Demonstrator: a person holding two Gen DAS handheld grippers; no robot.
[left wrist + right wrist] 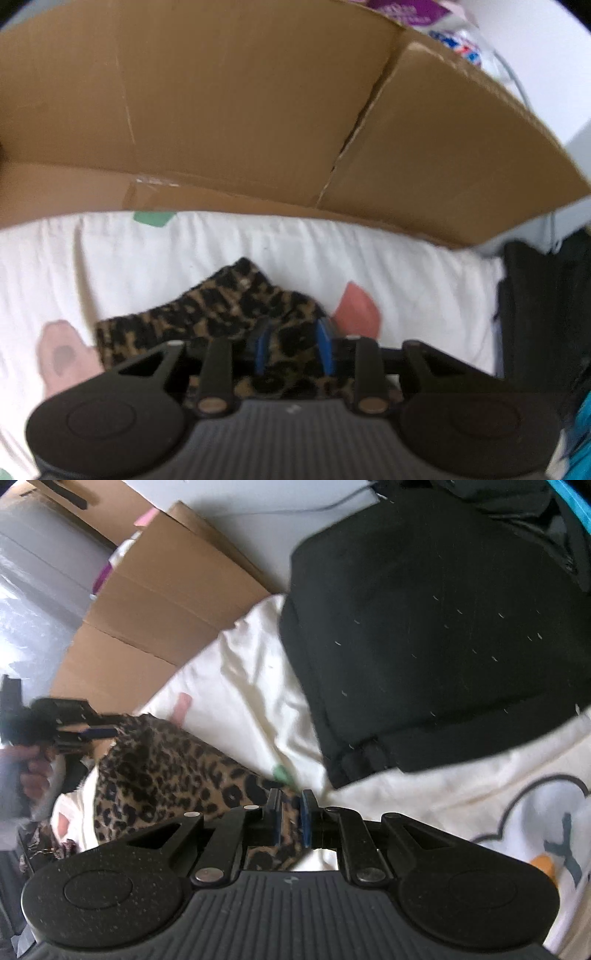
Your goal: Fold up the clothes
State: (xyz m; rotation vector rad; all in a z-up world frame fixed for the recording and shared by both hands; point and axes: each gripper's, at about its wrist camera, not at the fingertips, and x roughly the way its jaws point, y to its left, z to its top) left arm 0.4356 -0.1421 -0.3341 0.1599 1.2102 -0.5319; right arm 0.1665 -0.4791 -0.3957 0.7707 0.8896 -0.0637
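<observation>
A leopard-print garment [221,314] lies crumpled on a white patterned bed sheet [166,258]. My left gripper [293,347] hovers right over it, blue pads apart, with the print showing in the gap but not pinched. In the right wrist view the same garment [159,775] stretches from the left gripper [98,733], held by a person's hand [33,775], across to my right gripper [290,818]. The right gripper's pads stand close together and a strip of the leopard fabric fills the narrow gap between them.
A big cardboard box [221,110] stands along the far edge of the bed, and it also shows up as the box [155,602] at upper left. A folded black garment [443,627] covers the sheet [251,686] to the right. Dark cloth [535,314] lies at the right edge.
</observation>
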